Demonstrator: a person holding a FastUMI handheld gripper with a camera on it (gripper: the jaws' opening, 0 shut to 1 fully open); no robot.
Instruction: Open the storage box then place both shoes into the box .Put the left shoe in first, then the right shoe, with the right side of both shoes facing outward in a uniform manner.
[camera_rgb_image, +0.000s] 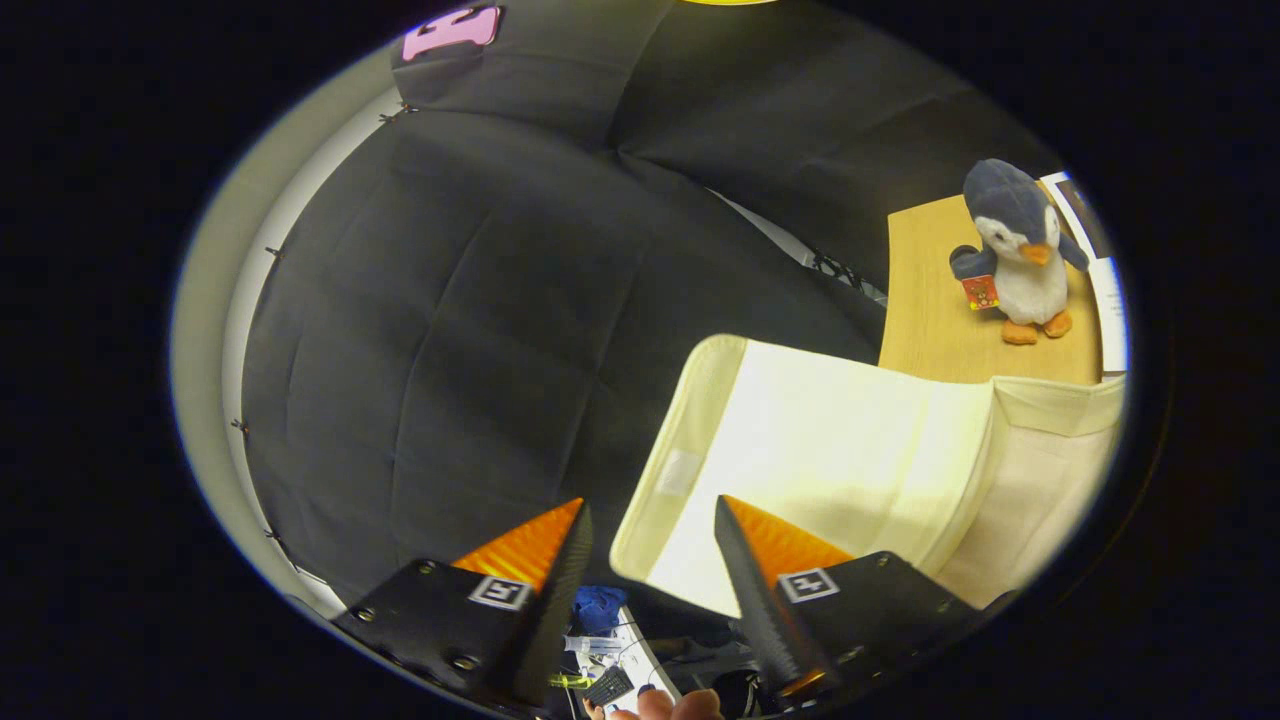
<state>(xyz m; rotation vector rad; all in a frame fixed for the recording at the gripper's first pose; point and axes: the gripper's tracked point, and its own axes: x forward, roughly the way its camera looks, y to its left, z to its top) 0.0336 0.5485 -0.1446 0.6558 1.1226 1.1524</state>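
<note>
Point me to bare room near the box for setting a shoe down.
Bare wood on the tabletop between the raised box lid and the plush penguin. Crowded: small clutter below the open gripper, near a person's fingertips. The lid's edge sits between the gripper's fingers.

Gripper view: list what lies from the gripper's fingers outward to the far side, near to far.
Gripper, fingers apart with nothing between them → cream fabric storage box lid, raised just ahead → wooden tabletop → plush penguin standing on it.
</note>
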